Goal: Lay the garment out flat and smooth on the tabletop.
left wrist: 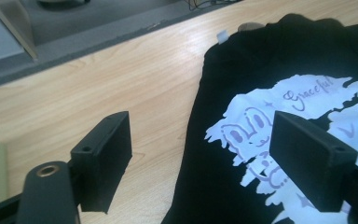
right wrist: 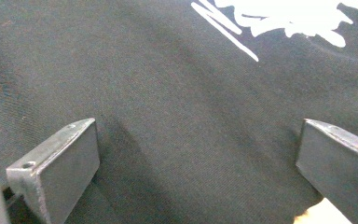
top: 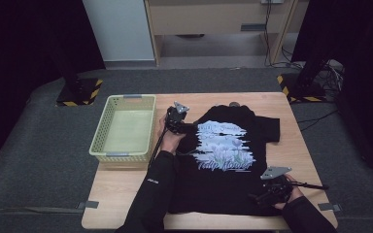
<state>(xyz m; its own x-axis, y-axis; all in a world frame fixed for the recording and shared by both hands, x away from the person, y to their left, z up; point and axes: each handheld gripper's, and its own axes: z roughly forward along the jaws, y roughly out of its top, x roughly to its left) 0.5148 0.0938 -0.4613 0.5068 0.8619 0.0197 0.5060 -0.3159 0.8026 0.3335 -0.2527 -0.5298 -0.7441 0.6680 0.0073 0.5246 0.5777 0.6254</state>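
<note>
A black T-shirt [top: 223,170] lies spread flat on the wooden desk [top: 121,189], print side up, its collar toward the far edge and its hem toward the person. The pale print [top: 223,145] covers the chest (the word "Graceful" can be read in the left gripper view).

The left gripper [top: 187,127] is at the shirt's left shoulder, near the print's top corner. In the left gripper view its fingers [left wrist: 105,156] stand wide apart and hold nothing: one is over bare desk, the other over the print, with the shirt's side edge running between them. Whether the tips touch the cloth is hard to tell.

The right gripper [top: 257,198] sits at the shirt's lower right, near the hem. Its fingers [right wrist: 58,165] are also spread wide, low over plain black cloth and apparently resting on it, with nothing pinched between them.

A pale green basket [top: 104,131] stands on the desk's left part, just beside the left gripper, apart from the shirt.
</note>
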